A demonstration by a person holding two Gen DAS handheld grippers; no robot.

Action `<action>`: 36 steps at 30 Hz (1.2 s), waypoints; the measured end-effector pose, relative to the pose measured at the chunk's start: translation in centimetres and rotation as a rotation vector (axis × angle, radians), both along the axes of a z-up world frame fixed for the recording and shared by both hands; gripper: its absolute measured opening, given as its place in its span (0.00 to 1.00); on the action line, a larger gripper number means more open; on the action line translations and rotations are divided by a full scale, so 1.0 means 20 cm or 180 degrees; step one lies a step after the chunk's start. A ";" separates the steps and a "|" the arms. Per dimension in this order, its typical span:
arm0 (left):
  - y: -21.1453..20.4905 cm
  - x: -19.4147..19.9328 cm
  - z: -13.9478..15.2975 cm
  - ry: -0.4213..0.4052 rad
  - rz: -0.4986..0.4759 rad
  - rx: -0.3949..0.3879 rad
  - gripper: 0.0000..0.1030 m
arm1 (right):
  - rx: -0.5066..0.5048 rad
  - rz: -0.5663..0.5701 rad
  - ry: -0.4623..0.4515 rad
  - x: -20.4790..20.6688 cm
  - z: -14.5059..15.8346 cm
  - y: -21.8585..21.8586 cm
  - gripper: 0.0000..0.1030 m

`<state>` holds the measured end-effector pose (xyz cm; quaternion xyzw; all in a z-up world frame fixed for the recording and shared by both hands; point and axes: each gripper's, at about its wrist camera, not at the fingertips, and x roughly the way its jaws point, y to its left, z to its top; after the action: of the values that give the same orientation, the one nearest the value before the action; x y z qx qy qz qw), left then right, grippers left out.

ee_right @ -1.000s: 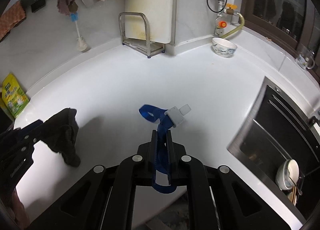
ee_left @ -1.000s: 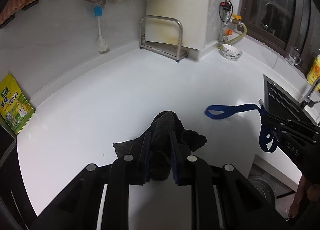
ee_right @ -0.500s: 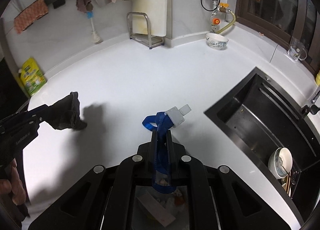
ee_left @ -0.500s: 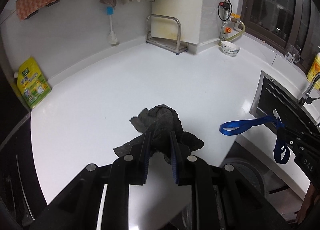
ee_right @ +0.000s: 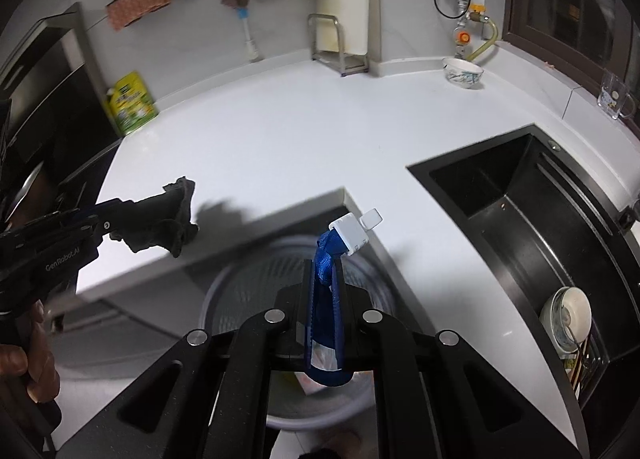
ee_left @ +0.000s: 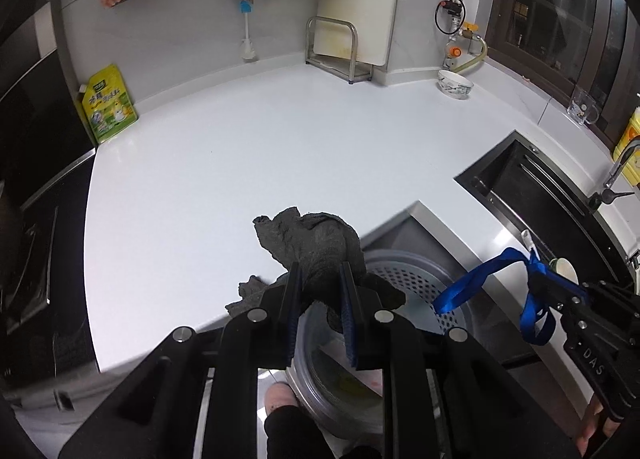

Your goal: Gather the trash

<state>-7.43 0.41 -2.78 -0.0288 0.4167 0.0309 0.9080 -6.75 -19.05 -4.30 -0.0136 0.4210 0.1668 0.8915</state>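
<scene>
My left gripper is shut on a dark grey rag, held in the air over the counter's front edge above a round grey perforated trash bin on the floor. My right gripper is shut on a blue strap with a white plastic clip, also above the bin. The rag and the left gripper show at the left of the right wrist view. The strap and the right gripper show at the right of the left wrist view.
A white counter runs back to the wall. A black sink holding a bowl lies at the right. A yellow-green pouch, a metal rack and a patterned bowl stand at the back.
Both grippers have pulled back off the counter with the rag and the strap. They now hang past the front edge, over the trash bin that has come into view.
</scene>
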 end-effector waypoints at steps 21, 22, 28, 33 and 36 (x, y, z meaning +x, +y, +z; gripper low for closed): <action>-0.29 -0.07 -0.16 0.0259 -0.0200 -0.0033 0.18 | 0.0115 0.0161 0.0326 -0.12 -0.18 -0.15 0.08; -0.29 -0.06 -0.17 0.0273 -0.0189 -0.0017 0.18 | 0.0116 0.0174 0.0339 -0.11 -0.19 -0.14 0.08; -0.25 -0.04 -0.18 0.0332 -0.0062 -0.0007 0.19 | 0.0101 0.0333 0.0494 -0.04 -0.26 -0.07 0.09; -0.21 -0.05 -0.17 0.0319 0.0072 -0.0009 0.49 | 0.0116 0.0349 0.0434 -0.03 -0.24 -0.06 0.38; -0.19 -0.06 -0.15 0.0277 0.0134 -0.0030 0.57 | 0.0110 0.0354 0.0420 -0.03 -0.23 -0.07 0.38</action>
<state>-8.70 -3.44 -5.74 -0.0405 0.4553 0.0492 0.8881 -7.31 -20.40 -8.86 -0.0105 0.4745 0.2238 0.8513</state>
